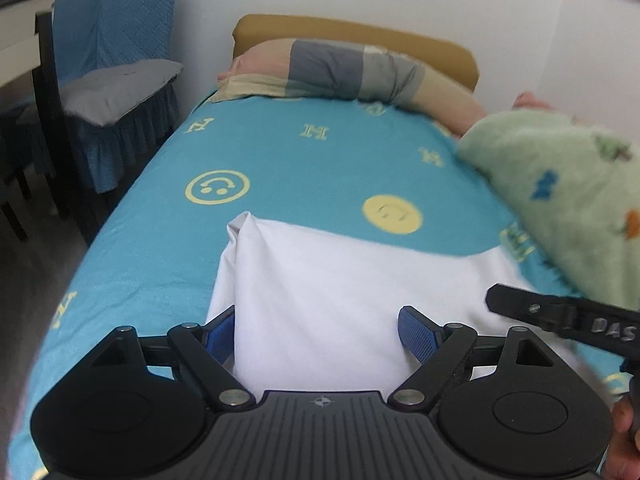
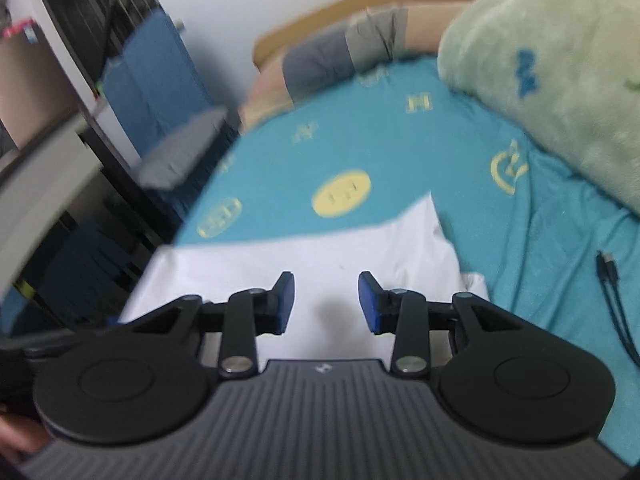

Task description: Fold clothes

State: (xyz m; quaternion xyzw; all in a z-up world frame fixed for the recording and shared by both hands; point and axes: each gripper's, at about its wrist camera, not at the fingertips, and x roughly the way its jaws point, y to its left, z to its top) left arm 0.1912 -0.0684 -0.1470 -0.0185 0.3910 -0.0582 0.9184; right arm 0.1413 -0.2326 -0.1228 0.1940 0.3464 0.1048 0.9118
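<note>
A white garment [image 1: 340, 280] lies folded into a rough rectangle on the turquoise bed sheet [image 1: 280, 152]. My left gripper [image 1: 320, 332] is open, its blue pads on either side of the garment's near part, the left pad partly hidden by a cloth fold. My right gripper [image 2: 326, 304] is open over the same white garment [image 2: 320, 248], holding nothing. Part of the right gripper also shows in the left wrist view [image 1: 560, 316] at the garment's right edge.
A green fleece blanket [image 1: 560, 192] is piled on the bed's right side. A pillow [image 1: 340, 72] lies at the headboard. A blue-covered chair with a grey cushion [image 1: 116, 88] stands left of the bed. A black cable [image 2: 612, 292] lies on the sheet.
</note>
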